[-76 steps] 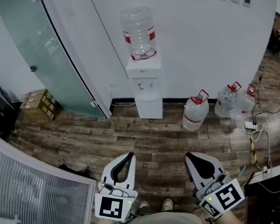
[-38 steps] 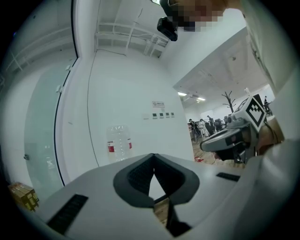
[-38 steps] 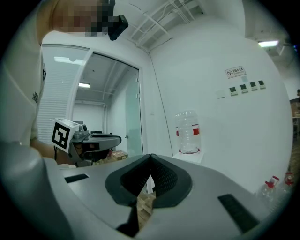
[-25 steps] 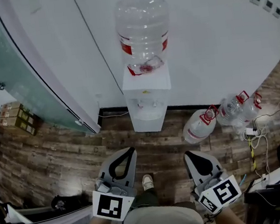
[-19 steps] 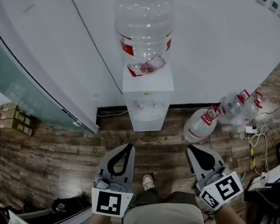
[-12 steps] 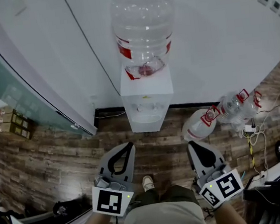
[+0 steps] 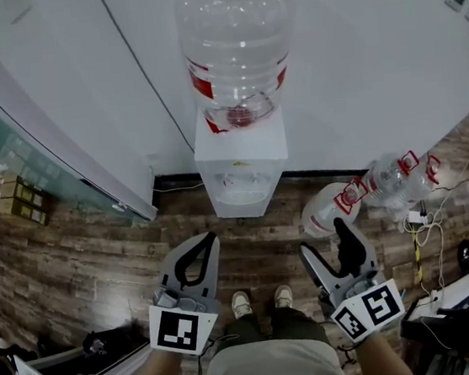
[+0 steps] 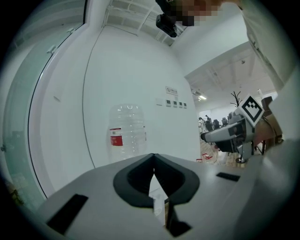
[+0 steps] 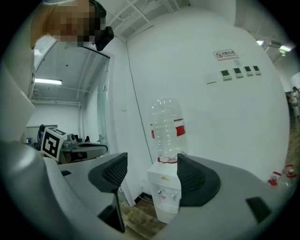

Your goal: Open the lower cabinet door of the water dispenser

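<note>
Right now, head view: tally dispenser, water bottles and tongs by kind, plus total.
Dispenser: 1
Bottles: 4, top bottle, floor bottles
Tongs: 2, left tongs, right tongs
Total: 7

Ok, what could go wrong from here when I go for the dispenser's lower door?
The large bottle stands on top of the narrow water dispenser; a hard tug might rock it. Spare bottles and cables lie on the floor to the right, so stepping there could snag them.
</note>
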The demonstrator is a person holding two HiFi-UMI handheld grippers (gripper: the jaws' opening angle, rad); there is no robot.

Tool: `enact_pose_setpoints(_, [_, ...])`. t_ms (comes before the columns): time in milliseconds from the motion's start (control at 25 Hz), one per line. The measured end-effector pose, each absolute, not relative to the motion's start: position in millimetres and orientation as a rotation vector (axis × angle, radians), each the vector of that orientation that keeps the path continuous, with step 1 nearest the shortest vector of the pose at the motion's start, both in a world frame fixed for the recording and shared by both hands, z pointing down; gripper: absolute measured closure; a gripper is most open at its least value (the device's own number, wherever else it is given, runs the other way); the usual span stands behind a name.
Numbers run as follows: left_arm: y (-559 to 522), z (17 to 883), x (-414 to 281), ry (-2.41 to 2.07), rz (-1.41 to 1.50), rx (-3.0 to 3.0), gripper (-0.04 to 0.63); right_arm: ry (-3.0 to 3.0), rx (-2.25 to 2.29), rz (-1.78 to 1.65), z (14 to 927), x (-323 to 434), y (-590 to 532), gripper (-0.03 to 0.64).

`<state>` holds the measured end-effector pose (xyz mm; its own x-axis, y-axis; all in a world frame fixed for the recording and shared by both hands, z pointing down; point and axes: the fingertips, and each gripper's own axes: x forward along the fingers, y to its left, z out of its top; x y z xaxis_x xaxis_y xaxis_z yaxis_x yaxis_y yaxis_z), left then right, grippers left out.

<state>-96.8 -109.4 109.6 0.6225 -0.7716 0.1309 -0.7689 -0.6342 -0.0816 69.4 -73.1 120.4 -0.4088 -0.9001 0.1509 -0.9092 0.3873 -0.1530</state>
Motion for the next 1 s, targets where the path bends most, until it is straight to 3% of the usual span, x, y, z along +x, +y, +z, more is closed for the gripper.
enact_pose_setpoints(440, [-145.6, 154.3, -72.3, 1.368, -0.271, -2.787, 0.591, -2.571, 1.613, 0.356, 181.7, 103.4, -109.9, 0.293])
enact_pose_setpoints(1000, [-202.5, 316.7, -59.9, 1.387, -0.312, -2.752, 0.591, -2.551, 1.581, 0.411, 370.1, 112.0, -181.8, 0.298])
